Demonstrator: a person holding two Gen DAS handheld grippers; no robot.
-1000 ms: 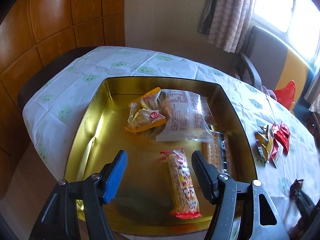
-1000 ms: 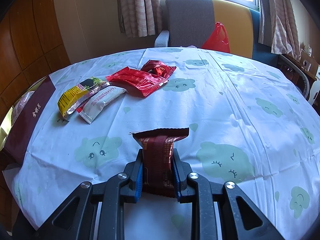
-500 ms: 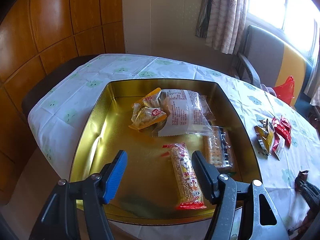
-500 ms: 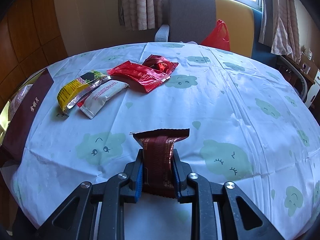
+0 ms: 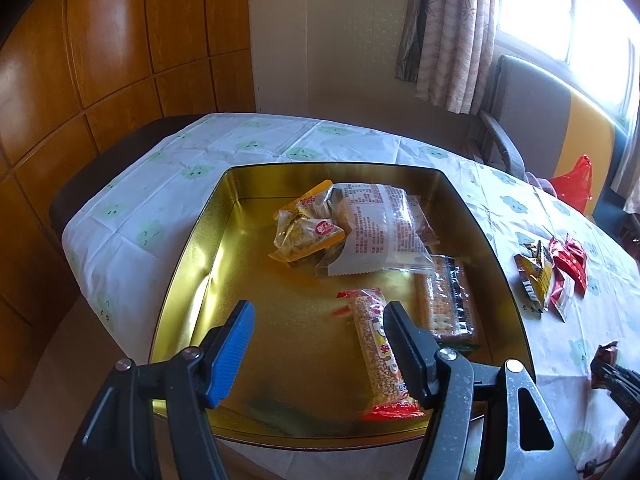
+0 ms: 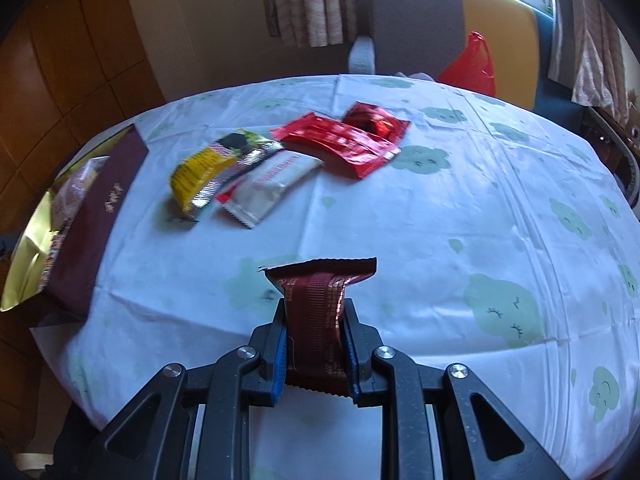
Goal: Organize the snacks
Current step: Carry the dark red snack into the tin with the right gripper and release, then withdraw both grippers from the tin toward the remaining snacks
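Left tongs [image 5: 316, 328] spread apart, empty, above gold tin [image 5: 192, 248]; grain bar [image 5: 380, 356] at 6 o'clock inside. Right tongs [image 6: 314, 344] clamped on dark-red snack pack [image 6: 316, 300], crimped top edge, fine print, above desk [image 6: 440, 220], loose packs at 11 o'clock.

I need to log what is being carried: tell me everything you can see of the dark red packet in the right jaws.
The dark red packet is a glossy foil-like wrapper with fine printed text and a crimped, zigzag top edge. It stands lengthwise between the jaws of the right gripper, which pinch its middle from both sides. Its top flares out beyond them, above the tablecloth.
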